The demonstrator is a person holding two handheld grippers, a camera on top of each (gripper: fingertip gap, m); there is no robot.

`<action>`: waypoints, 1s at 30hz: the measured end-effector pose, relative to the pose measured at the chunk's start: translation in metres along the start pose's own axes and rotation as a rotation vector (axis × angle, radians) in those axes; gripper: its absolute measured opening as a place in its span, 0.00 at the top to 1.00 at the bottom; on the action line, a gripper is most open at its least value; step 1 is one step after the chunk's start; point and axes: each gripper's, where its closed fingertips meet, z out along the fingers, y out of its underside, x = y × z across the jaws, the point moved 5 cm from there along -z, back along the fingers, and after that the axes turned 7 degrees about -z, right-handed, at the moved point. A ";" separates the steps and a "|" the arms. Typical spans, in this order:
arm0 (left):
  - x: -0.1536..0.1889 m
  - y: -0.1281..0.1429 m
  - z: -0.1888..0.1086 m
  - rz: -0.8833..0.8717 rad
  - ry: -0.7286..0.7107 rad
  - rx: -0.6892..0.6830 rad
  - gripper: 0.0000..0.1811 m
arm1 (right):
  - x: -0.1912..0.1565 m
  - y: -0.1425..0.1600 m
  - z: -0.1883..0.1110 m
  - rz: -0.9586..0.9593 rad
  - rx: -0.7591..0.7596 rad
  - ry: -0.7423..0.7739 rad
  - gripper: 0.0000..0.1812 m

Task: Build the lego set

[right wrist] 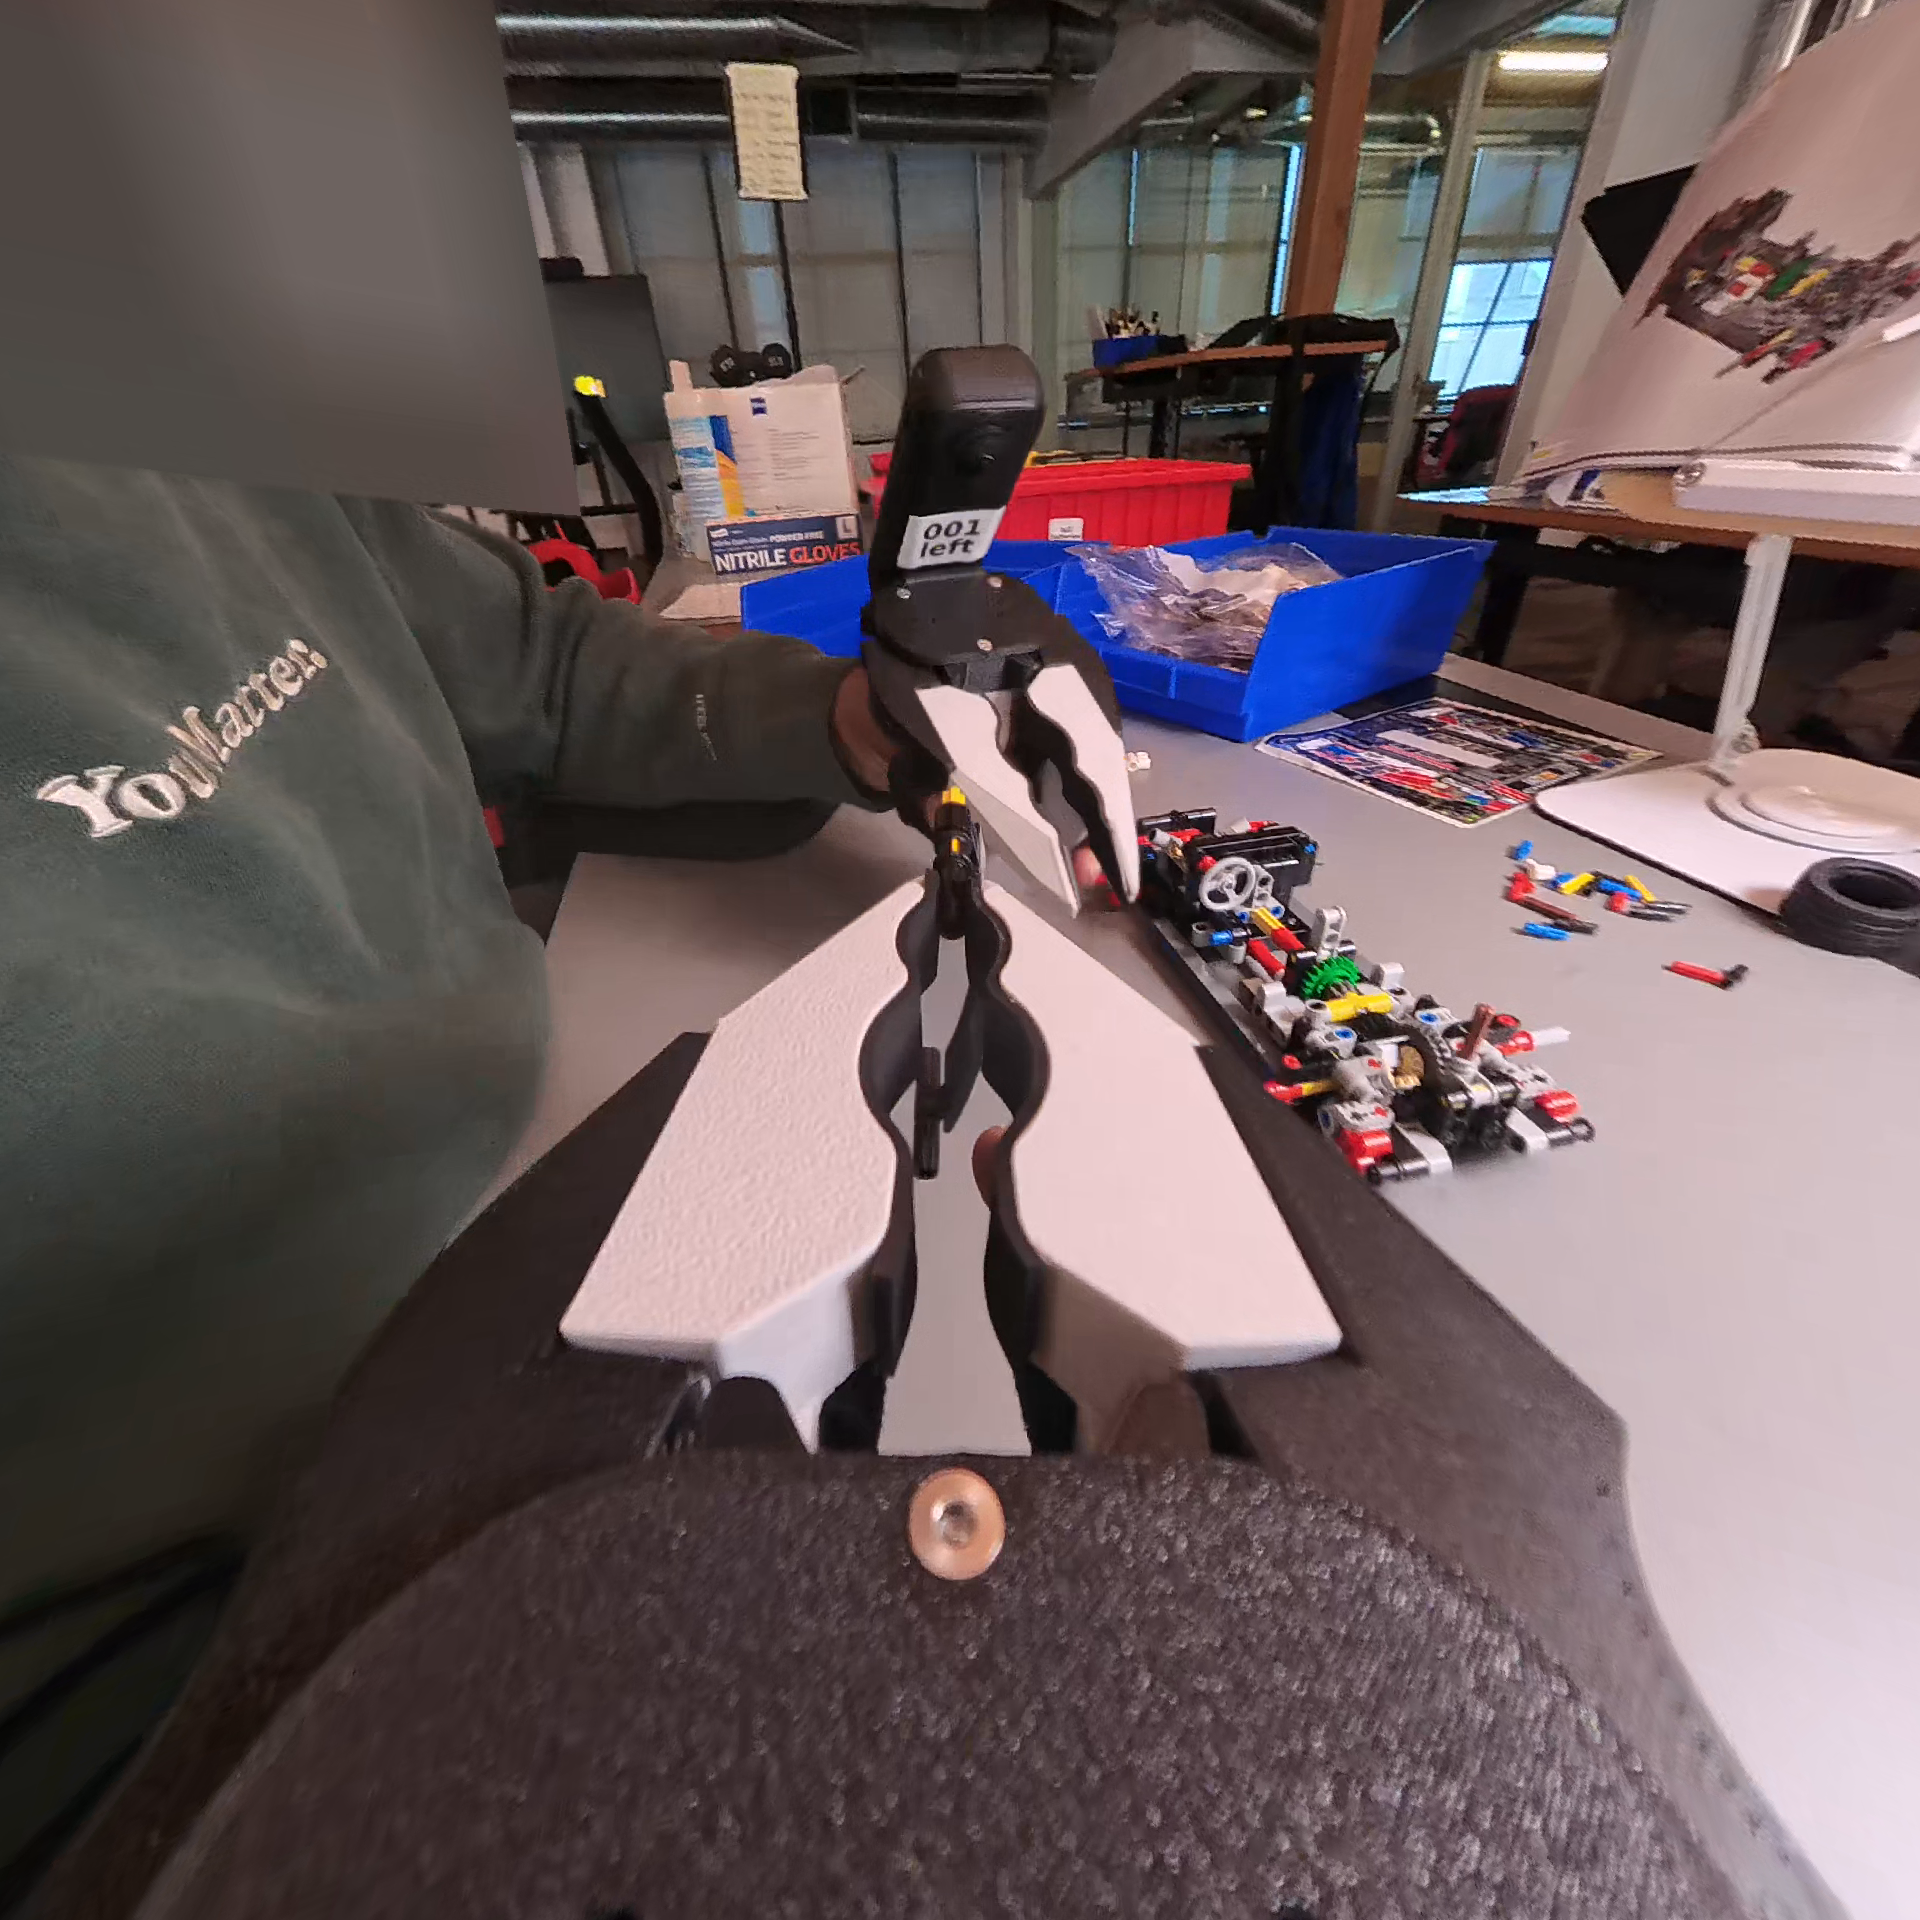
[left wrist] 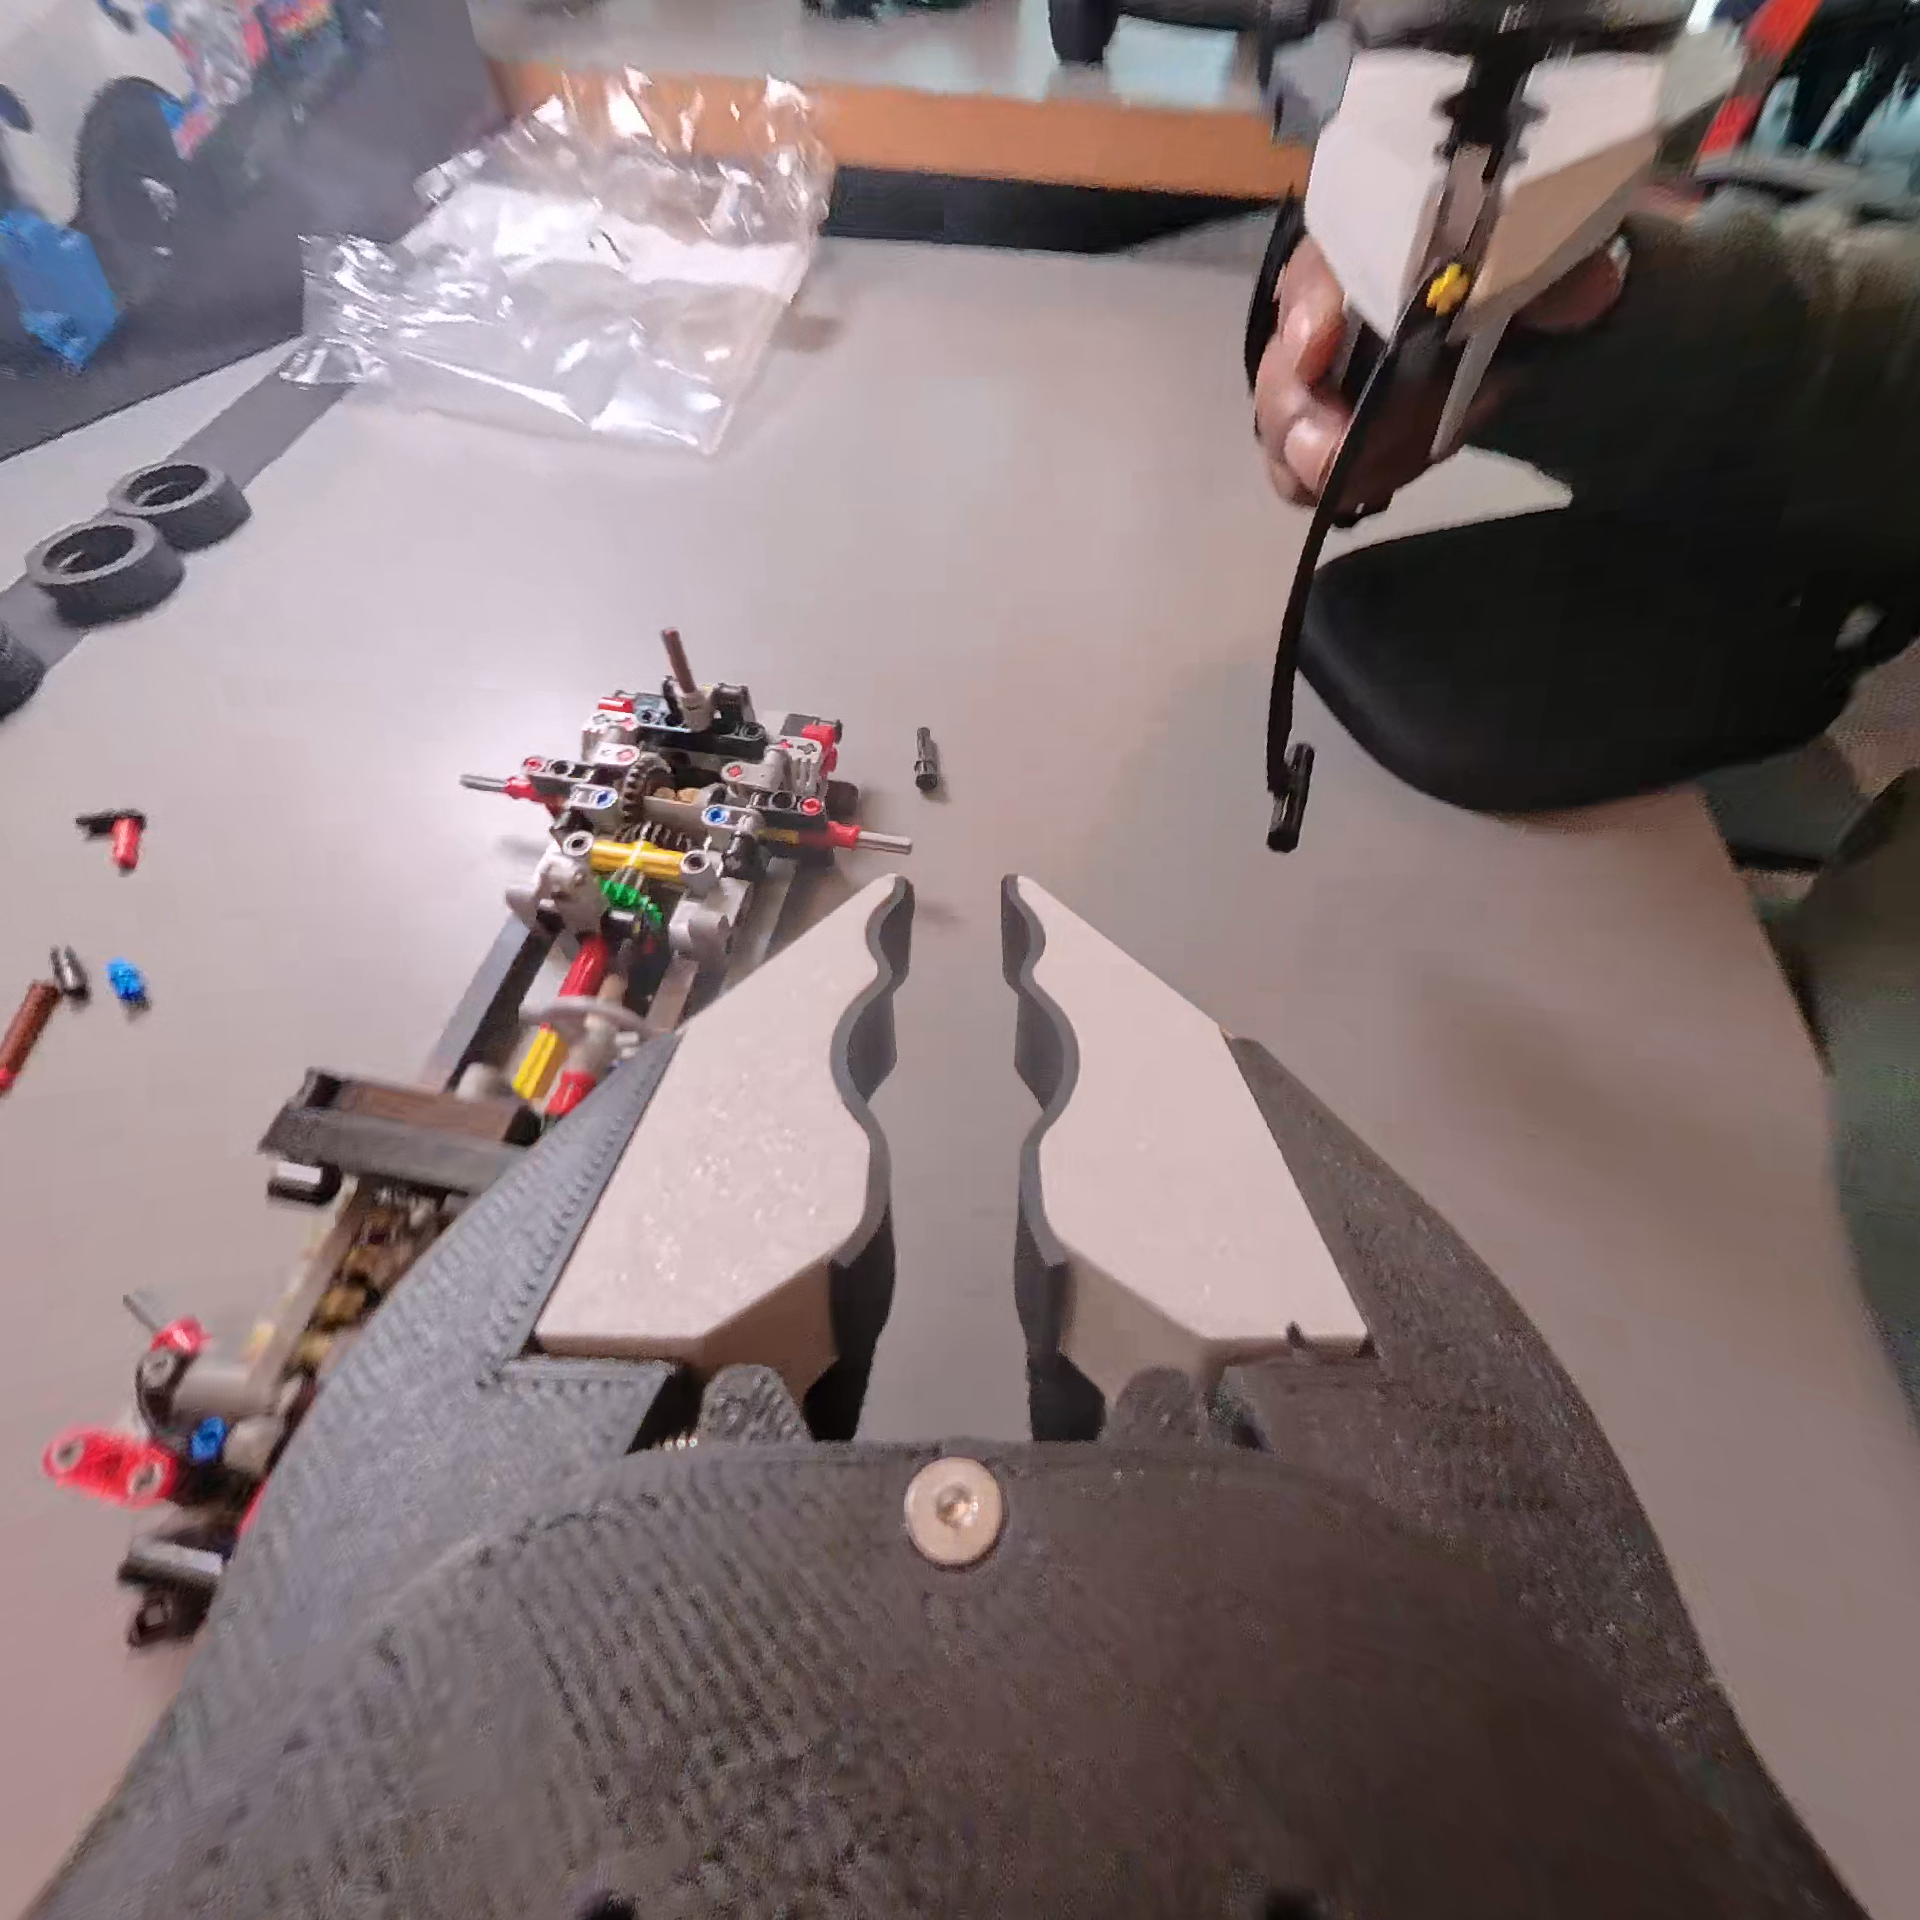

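Two tongs working: right gripper is pinching a thin black hose piece aloft, left gripper is hovering agape beside the car frame on the table. That floppy hose risks swinging and missing its socket.

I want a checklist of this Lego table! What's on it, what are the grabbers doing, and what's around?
Surface: grey table, mostly bare in the middle.
Job's things: long half-built Lego chassis; loose small parts; black tyres; instruction booklet propped on a stand.
Clutter: empty clear bags; blue bin holding bagged parts.
Grippers: left hand-held gripper open, empty, beside the chassis; right hand-held gripper shut on a thin black flexible piece, held above the table.
Cables: nothing seen.
Surroundings: red bin, glove box, other workbenches, windows.
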 end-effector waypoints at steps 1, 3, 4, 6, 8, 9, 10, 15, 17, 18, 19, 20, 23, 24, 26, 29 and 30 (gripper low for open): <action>-0.001 -0.001 0.011 0.034 0.000 -0.052 0.92 | -0.001 0.000 -0.004 0.000 0.000 0.008 1.00; -0.003 -0.004 0.035 0.093 -0.002 -0.137 0.91 | -0.002 0.000 -0.009 -0.009 -0.001 0.022 1.00; -0.001 -0.006 0.046 0.121 0.000 -0.161 0.91 | -0.004 0.000 -0.011 -0.012 -0.003 0.026 1.00; 0.001 -0.008 0.067 0.163 -0.013 -0.211 0.91 | -0.007 0.001 -0.015 -0.018 -0.008 0.028 1.00; 0.001 -0.007 0.085 0.195 -0.042 -0.257 0.91 | -0.010 0.003 -0.019 -0.021 -0.013 0.028 1.00; 0.000 -0.007 0.092 0.204 -0.057 -0.278 0.92 | -0.011 0.004 -0.021 -0.022 -0.012 0.029 1.00; 0.000 -0.006 0.098 0.209 -0.068 -0.305 0.93 | -0.012 0.004 -0.022 -0.022 -0.008 0.031 1.00; -0.003 -0.001 0.114 0.173 -0.101 -0.382 0.93 | -0.015 0.006 -0.027 -0.023 0.007 0.025 1.00; -0.003 -0.002 0.115 0.160 -0.104 -0.395 0.95 | -0.015 0.006 -0.028 -0.024 0.011 0.021 1.00; -0.004 -0.001 0.115 0.159 -0.109 -0.404 0.97 | -0.015 0.006 -0.027 -0.024 0.013 0.019 1.00; -0.004 -0.001 0.114 0.161 -0.111 -0.411 0.97 | -0.015 0.007 -0.027 -0.024 0.014 0.018 1.00; -0.004 -0.001 0.113 0.166 -0.111 -0.419 0.97 | -0.015 0.007 -0.026 -0.025 0.015 0.017 1.00; 0.001 0.004 0.099 0.154 -0.068 -0.418 0.98 | -0.014 0.006 -0.023 -0.030 0.007 0.017 1.00; 0.006 0.007 0.090 0.142 -0.030 -0.411 0.98 | -0.014 0.006 -0.021 -0.033 -0.001 0.017 1.00; 0.011 0.019 0.066 0.143 0.017 -0.434 0.98 | -0.015 0.007 -0.019 -0.038 -0.016 0.014 1.00; 0.023 0.043 0.023 0.121 0.128 -0.487 0.97 | -0.013 0.007 -0.012 -0.038 -0.031 -0.003 1.00; 0.022 0.051 0.011 0.090 0.121 -0.496 0.97 | -0.013 0.007 -0.009 -0.040 -0.035 -0.009 1.00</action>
